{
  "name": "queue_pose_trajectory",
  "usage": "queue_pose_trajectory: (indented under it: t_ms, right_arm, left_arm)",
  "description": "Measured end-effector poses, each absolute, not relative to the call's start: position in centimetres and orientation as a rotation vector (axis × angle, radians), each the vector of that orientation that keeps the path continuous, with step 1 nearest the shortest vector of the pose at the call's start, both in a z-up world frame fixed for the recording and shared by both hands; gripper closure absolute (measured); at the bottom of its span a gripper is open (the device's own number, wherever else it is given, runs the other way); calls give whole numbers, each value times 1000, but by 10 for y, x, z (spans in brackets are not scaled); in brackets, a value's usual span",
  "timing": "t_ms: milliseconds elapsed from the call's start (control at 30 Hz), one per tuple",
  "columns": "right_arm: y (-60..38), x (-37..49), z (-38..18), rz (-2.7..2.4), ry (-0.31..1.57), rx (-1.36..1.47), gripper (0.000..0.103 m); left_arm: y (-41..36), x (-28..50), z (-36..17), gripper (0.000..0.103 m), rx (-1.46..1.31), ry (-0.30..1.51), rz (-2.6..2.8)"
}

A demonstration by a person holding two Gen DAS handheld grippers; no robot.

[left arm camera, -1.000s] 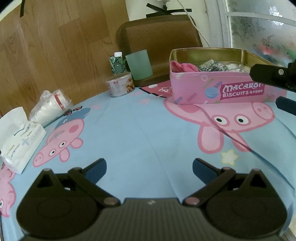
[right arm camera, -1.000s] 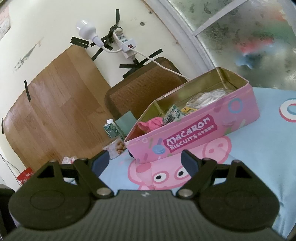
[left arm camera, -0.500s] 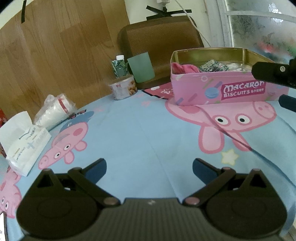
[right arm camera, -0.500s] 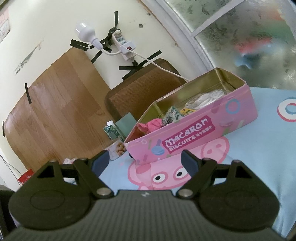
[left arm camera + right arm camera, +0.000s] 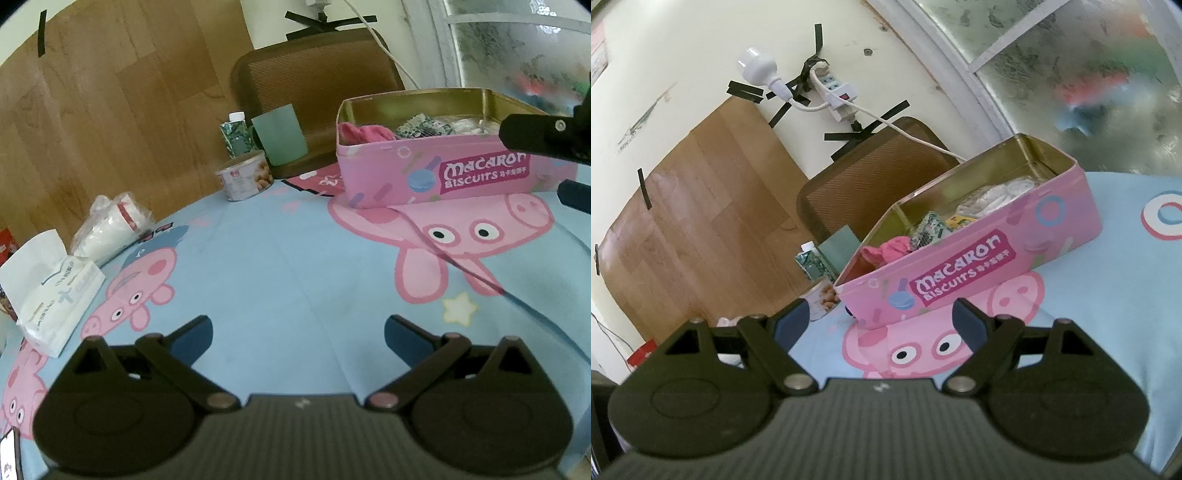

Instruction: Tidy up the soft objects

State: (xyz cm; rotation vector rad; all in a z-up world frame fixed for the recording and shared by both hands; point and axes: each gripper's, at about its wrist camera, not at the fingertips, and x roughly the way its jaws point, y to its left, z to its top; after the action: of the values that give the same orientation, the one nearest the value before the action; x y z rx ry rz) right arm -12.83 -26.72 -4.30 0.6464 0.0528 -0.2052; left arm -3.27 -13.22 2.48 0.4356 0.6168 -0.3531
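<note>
A pink Macaron Biscuits tin (image 5: pixel 436 173) stands open on the blue Peppa Pig tablecloth (image 5: pixel 277 266). Inside lie a pink cloth (image 5: pixel 364 133), a patterned green piece (image 5: pixel 424 125) and white soft items (image 5: pixel 469 125). The tin (image 5: pixel 979 273) also shows in the right wrist view, with the pink cloth (image 5: pixel 892 249) at its left end. My left gripper (image 5: pixel 298 332) is open and empty above the bare cloth. My right gripper (image 5: pixel 882 321) is open and empty, raised in front of the tin; part of it shows at the right edge of the left wrist view (image 5: pixel 546 136).
At the table's far edge stand a snack can (image 5: pixel 245 179), a green cup (image 5: pixel 280 134) and a small bottle (image 5: pixel 236 134). A tissue pack (image 5: pixel 55 295) and a plastic bag (image 5: pixel 110 225) lie at the left. A brown chair (image 5: pixel 317 85) stands behind.
The left gripper has pulled back and risen slightly, so the table items sit lower in its view. The right gripper has barely shifted. Both stay open.
</note>
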Motion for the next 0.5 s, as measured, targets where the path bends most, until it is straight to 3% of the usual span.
queue_pose_trajectory:
  t_ms: [500]
  right_arm:
    - [-271,-129,-46,-203,55,657,16]
  left_arm:
    - [-136,-32,22,0,463,616,-359]
